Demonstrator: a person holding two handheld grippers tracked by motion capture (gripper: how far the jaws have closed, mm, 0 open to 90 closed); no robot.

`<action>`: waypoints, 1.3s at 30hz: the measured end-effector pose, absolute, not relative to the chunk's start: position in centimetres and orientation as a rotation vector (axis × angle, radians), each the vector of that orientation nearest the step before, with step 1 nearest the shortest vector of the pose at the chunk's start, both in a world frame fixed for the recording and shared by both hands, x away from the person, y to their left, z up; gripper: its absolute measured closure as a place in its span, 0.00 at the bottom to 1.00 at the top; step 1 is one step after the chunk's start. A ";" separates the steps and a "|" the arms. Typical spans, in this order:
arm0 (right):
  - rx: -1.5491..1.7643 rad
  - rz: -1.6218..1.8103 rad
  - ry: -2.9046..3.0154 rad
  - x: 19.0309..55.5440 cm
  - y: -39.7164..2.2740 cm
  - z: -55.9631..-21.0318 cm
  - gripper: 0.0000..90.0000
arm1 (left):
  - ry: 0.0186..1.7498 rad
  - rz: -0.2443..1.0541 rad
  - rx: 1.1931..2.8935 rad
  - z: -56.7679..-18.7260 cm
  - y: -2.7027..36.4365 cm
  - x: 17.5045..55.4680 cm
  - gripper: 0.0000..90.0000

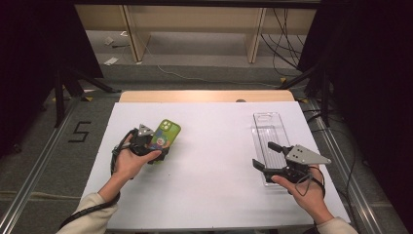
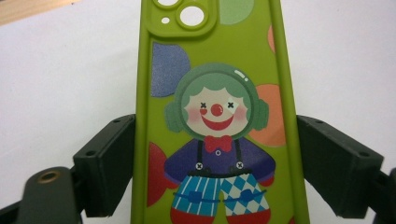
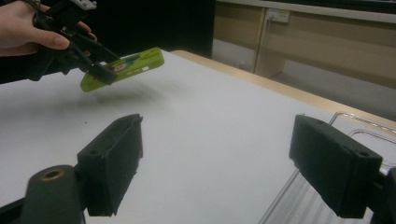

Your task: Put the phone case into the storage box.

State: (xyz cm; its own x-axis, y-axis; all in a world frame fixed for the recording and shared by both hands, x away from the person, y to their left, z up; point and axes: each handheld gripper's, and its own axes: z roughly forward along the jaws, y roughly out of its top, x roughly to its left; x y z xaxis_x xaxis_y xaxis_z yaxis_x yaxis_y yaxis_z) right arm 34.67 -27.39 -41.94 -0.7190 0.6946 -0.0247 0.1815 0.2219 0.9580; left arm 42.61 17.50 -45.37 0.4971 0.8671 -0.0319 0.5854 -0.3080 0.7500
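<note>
Currently I have the left gripper (image 1: pixel 155 152) clamped on the green case (image 1: pixel 163 134), lifted off the worktop (image 1: pixel 214 146); right gripper (image 1: pixel 267 157) apart, empty, over the clear tray (image 1: pixel 267 127); placing remains.

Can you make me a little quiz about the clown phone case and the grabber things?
1. True or false: the left gripper holds the green phone case up off the white table.
2. What lies on the table near the right gripper: A) a clear plastic tray, B) a red cup, C) a book?
3. Fill in: the right gripper's jaws are ____, with nothing between them.

Key
1. True. The right gripper view shows the case lifted, with its shadow on the table below, and the left gripper view shows a jaw against each long edge.
2. A.
3. Open.
</note>
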 end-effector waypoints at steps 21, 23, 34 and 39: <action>0.857 1.590 2.003 37.9 -24.5 -40.8 0.18 | 1.085 0.494 1.980 -44.0 14.9 40.6 0.18; 0.854 1.594 2.003 38.3 -24.1 -40.7 0.18 | 1.075 0.492 1.976 -44.0 14.6 40.4 0.18; 0.853 1.610 2.035 39.9 -21.6 -40.6 0.18 | 1.012 0.483 1.981 -43.4 13.0 39.4 0.18; 0.846 1.621 2.049 40.6 -20.3 -40.6 0.18 | 0.983 0.479 1.982 -43.3 12.2 38.9 0.18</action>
State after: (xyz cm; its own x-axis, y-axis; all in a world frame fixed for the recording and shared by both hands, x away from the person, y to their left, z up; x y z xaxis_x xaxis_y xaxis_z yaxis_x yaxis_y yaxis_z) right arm 40.64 -20.32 -40.60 -0.7403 0.6694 0.0625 0.2148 0.1474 0.9655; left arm 38.89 12.23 -43.30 0.6174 0.7860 -0.0309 0.4606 -0.3294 0.8243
